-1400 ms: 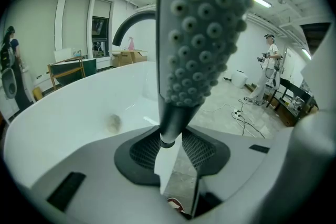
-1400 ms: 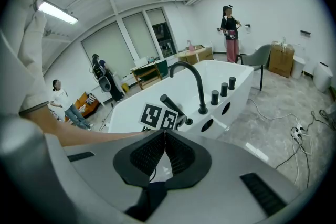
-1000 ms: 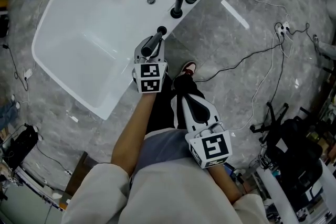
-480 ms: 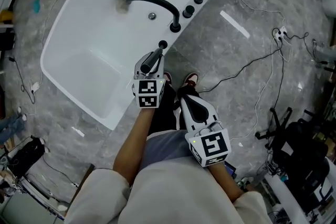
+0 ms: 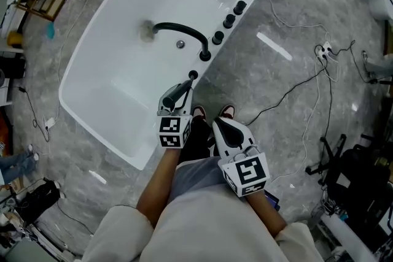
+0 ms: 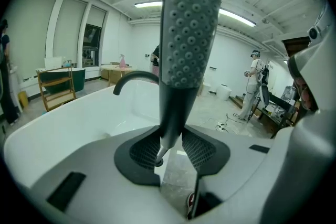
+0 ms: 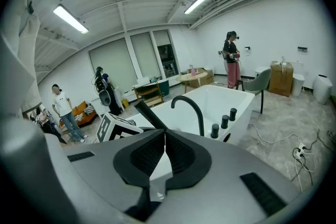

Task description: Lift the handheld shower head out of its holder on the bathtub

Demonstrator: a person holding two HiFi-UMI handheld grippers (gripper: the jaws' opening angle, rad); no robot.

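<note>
I am clamping my left gripper [image 6: 169,148] fingers low on the shower head [image 6: 190,34] handle: stiff, smooth, probably light, likely slippery; right gripper [image 7: 164,157] fingers are sitting closed, empty

One bathtub [image 5: 116,92] is counted, with one curved spout [image 5: 184,30] and three knobs [image 5: 228,21] on its rim toward one o'clock. One shower head [image 5: 178,91], a left gripper [image 6: 170,148], a right gripper [image 7: 165,152] and two shoes [image 5: 228,111] are counted.
</note>
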